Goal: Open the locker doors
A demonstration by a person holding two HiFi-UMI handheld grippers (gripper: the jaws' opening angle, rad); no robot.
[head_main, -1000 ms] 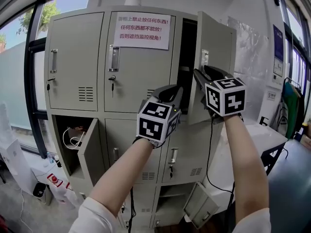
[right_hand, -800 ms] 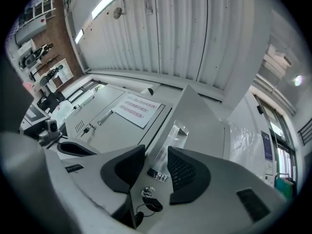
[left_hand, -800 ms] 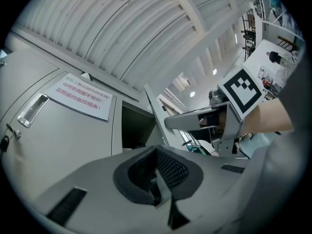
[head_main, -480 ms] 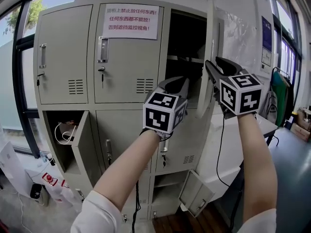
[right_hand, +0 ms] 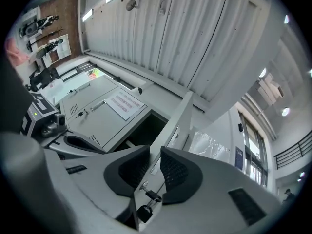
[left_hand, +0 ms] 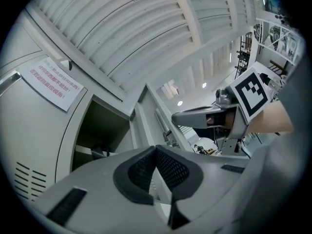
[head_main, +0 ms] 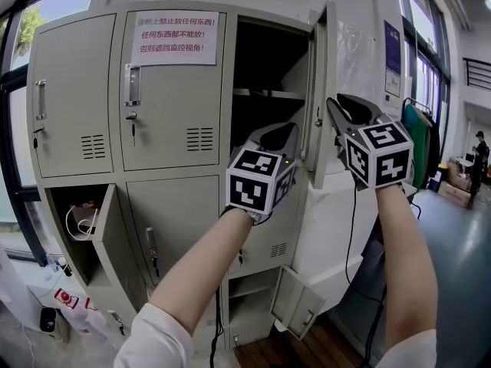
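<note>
Door (head_main: 321,90) at top-R of locker (head_main: 46,167) stands swung wide, nearly edge-on to the head cam. Compartment behind it is dark, w/ one shelf (head_main: 265,93).

R gripper (right_hand: 155,155) sits at the door's free edge, approx lock height. Jaws are a narrow slot apart and have just been closing. Door edge runs thru that slot in the gripper's own view. Keys (right_hand: 144,210) dangle from the door lock just below the pads. No clear pad contact on the metal: lined up on the edge, not clamped.

L gripper (left_hand: 156,149) is held up in front of the open compartment, just L of the door, touching nothing. Its jaw tips meet w/ nothing betw them.

Other doors:
- top-L door (head_main: 65,98) & top-mid door (head_main: 173,106) closed, the latter w/ a paper sign (head_main: 175,34)
- mid-row L door (head_main: 115,236) ajar, cables (head_main: 77,221) inside
- mid-row center door (head_main: 176,213) shut
- bottom-R door (head_main: 295,305) hanging open
</note>
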